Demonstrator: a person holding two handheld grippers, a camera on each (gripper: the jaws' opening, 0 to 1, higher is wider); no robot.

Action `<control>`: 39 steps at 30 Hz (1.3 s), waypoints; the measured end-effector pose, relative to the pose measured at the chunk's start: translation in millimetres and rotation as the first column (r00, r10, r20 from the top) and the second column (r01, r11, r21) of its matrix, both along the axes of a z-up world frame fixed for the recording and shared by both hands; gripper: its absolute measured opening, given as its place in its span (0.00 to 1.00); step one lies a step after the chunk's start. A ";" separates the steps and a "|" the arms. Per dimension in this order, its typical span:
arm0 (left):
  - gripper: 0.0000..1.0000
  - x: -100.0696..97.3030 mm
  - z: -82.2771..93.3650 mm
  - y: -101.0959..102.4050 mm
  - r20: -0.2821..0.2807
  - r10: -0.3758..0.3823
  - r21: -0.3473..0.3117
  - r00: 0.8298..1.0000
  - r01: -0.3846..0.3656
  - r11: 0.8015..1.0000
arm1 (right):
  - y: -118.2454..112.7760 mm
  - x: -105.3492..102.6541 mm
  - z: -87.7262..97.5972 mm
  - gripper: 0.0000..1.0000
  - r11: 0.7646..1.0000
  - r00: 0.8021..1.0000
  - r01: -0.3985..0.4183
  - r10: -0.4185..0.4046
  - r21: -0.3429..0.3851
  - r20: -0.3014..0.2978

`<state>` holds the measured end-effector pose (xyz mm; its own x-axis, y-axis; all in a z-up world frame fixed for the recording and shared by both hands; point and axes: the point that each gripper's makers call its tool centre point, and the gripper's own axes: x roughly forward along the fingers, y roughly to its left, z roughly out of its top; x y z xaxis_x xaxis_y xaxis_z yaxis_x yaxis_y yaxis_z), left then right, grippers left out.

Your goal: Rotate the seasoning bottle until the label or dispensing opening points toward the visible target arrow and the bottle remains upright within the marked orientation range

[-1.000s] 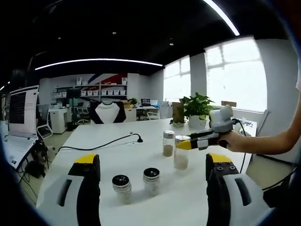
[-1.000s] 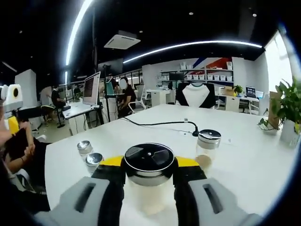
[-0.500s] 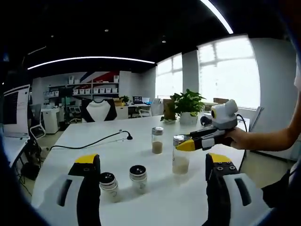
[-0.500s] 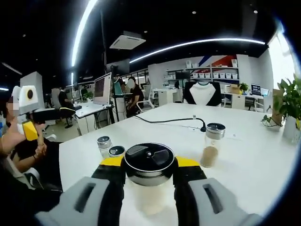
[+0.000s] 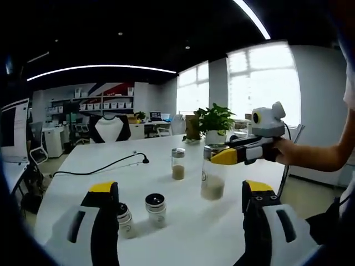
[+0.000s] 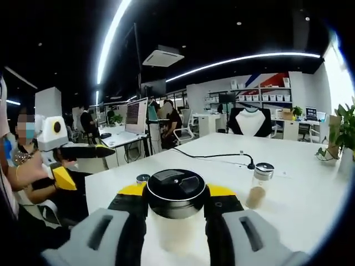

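Four seasoning containers show in the left gripper view. The seasoning bottle (image 5: pixel 213 173), a clear jar with pale powder in its lower part, is clamped near its top between the yellow-tipped jaws of the right gripper (image 5: pixel 216 156), which reaches in from the right of that view with a person's hand (image 5: pixel 283 152) behind it. The bottle stands upright and looks lifted just clear of the white bench (image 5: pixel 183 219), though contact at its base is hard to judge.

In the right gripper view the same bottle (image 6: pixel 176 213) sits between the right gripper's (image 6: pixel 176 206) own jaws, its black lid (image 6: pixel 176 187) facing the camera and the jaws pressed against both sides of the neck.

The left gripper (image 5: pixel 180 208) has its jaws spread wide with nothing between them, low over the near edge of the bench. Just ahead of it stand two small shakers: one (image 5: pixel 156 209) between the jaws and another (image 5: pixel 124 219) partly hidden beside the left jaw. A taller glass jar (image 5: pixel 178 163) with brown powder stands farther back, near a black cable (image 5: pixel 105 164). A potted plant (image 5: pixel 211 122) sits at the far end of the bench.
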<state>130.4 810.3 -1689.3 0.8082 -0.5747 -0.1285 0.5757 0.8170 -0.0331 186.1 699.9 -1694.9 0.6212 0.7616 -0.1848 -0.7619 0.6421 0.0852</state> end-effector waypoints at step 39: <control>0.87 -10.2 3.4 -79.7 -0.017 -0.310 -0.049 0.951 0.309 0.950 | 40.6 -65.5 76.6 0.37 0.967 0.960 -0.255 0.251 0.018 0.122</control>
